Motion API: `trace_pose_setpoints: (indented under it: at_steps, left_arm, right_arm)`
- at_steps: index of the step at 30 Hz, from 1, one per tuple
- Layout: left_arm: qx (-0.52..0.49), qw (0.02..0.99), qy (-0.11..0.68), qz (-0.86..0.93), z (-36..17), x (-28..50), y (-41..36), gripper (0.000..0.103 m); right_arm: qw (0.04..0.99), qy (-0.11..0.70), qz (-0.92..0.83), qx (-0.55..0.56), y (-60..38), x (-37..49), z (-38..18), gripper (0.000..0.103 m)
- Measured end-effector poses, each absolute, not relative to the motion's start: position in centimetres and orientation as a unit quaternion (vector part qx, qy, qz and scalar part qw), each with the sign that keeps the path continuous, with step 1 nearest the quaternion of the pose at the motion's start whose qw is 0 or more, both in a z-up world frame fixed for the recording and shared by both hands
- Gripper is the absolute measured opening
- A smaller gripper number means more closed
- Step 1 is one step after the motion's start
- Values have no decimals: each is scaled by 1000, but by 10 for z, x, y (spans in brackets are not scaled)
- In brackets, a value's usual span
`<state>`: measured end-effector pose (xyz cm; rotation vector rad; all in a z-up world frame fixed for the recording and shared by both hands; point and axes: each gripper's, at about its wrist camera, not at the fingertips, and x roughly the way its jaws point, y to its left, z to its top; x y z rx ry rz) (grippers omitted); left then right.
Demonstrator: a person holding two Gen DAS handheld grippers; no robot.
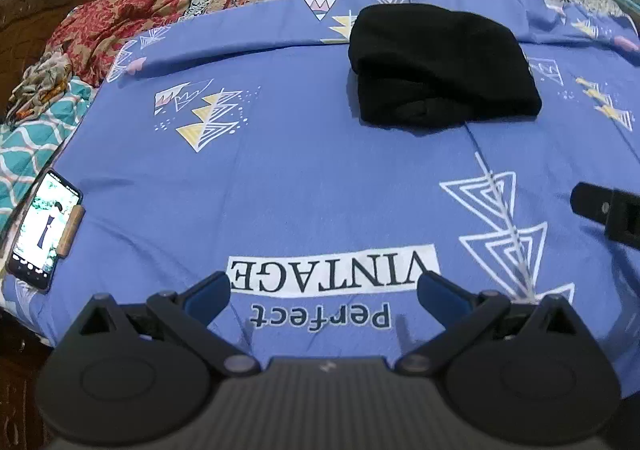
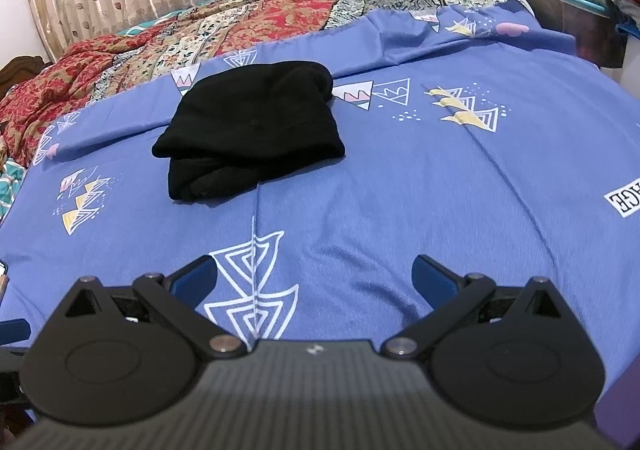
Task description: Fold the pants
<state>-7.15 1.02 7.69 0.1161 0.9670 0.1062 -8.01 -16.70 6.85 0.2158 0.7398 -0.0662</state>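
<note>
the black pants lie folded on the blue sheet. the left gripper and right gripper hang wide apart and empty, well short of the pants.

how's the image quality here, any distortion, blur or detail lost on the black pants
Left wrist view: fisheye bends the blue sheet into a dome, and the black pants read as a nearly featureless dark mass, with folds faint. Right wrist view: same bulge, pants equally crushed to black, and the corners are vignetted dark; lighting is soft, with weak shadows.
</note>
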Motion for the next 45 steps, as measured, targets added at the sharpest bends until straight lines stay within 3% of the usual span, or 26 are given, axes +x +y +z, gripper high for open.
trace_pose_setpoints:
  at_steps: [45]
  left_arm:
    - [69, 855, 509, 72, 59, -68, 10, 103]
  right_arm:
    - [915, 385, -29, 116, -171, -78, 61, 103]
